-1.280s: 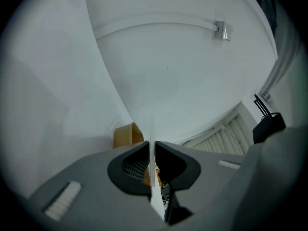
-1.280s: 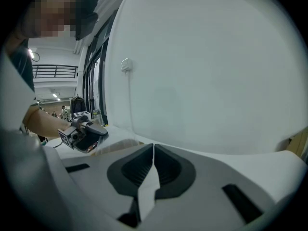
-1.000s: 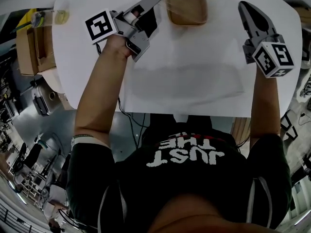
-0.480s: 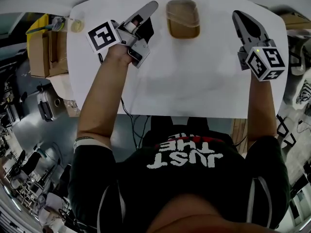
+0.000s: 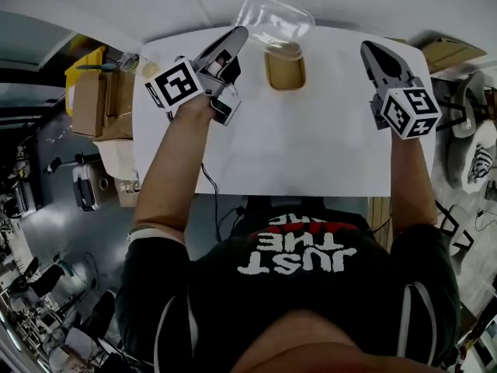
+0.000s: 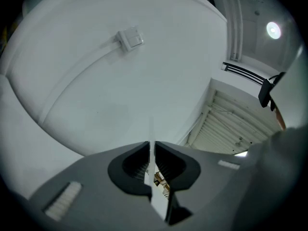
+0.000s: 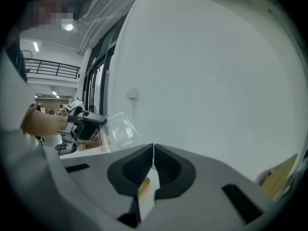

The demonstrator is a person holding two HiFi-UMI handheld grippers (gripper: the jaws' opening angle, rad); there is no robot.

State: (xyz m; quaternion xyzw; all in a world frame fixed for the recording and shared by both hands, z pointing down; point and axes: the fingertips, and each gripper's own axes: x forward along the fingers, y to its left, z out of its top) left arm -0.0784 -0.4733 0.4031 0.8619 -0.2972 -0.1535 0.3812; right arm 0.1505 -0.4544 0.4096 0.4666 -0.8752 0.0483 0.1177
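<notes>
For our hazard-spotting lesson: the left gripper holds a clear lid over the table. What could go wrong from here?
The left gripper pinches the clear plastic lid only by its thin edge; it might slip or flex.
The lid hangs by the far edge of the table, so a drop may send it off.
The tan container sits beside it; a swinging lid could knock it.

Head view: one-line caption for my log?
Left gripper holds a clear lid above the tan box; right gripper hangs shut nearby.

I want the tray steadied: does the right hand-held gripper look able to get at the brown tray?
Probably yes: only bare table lies between the right hand-held gripper and the brown tray, and the left hand-held gripper holds the clear lid raised.
</notes>
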